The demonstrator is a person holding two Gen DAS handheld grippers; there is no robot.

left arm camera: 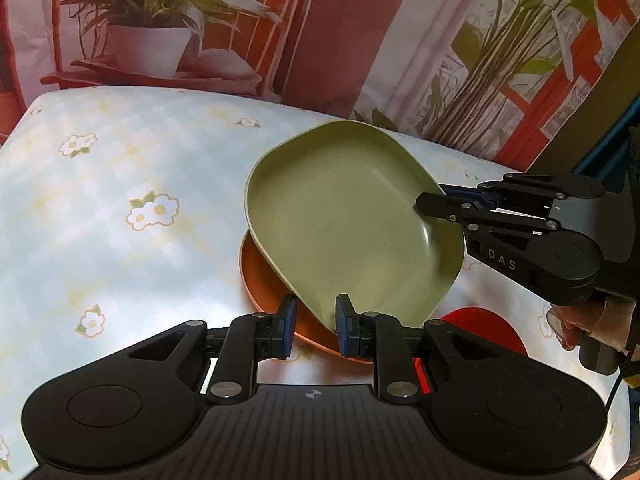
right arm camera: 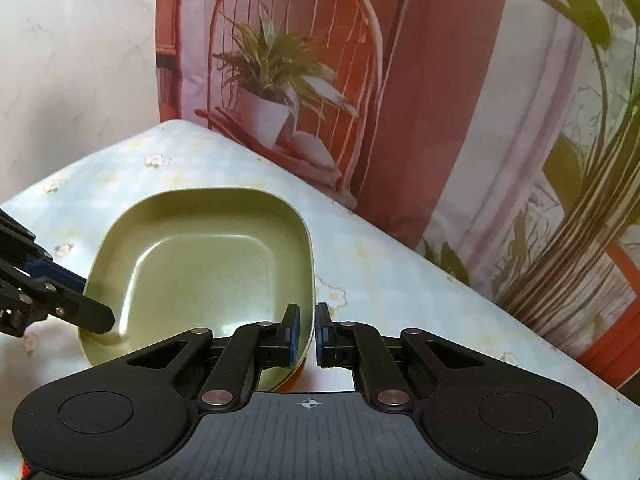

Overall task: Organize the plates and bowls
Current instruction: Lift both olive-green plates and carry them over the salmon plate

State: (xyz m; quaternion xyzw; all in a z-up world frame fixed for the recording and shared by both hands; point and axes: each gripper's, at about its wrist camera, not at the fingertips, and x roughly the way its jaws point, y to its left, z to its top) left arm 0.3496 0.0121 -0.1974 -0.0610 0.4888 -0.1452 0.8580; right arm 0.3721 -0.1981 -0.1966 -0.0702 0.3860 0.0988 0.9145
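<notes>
Resting tilted over an orange plate (left arm camera: 276, 300), the green plate (left arm camera: 344, 216) sat near the middle of the table (left arm camera: 100, 184), its near edge overlapping the orange rim below it. It was a rounded-square dish with a raised wall and a flat bottom. In the left wrist view the orange plate showed only as a crescent under the green one's left and near sides. A red round item (left arm camera: 480, 328) lay just beside them, toward the near right, mostly hidden behind the gripper body.

The right gripper (right arm camera: 307, 330) pinched the green plate's rim: one blue-padded finger lay inside the wall, the other outside, with only the rim between them. From the left wrist view the same gripper (left arm camera: 432, 200) reached in from the right, its tip at the dish's right edge, a hand (left arm camera: 588, 324) wrapped around its handle.

The left gripper (left arm camera: 313, 322) had its jaws parted a little, straddling the near edge of the green plate where it crossed the orange one; whether the pads (left arm camera: 344, 320) actually touched the rim could not be told. In the right wrist view its tip (right arm camera: 96, 316) sat at the left corner of the green dish.

The table wore a pale blue checked cloth printed with small white flowers. Behind it hung a backdrop (right arm camera: 400, 100) picturing a potted plant on a red chair.
</notes>
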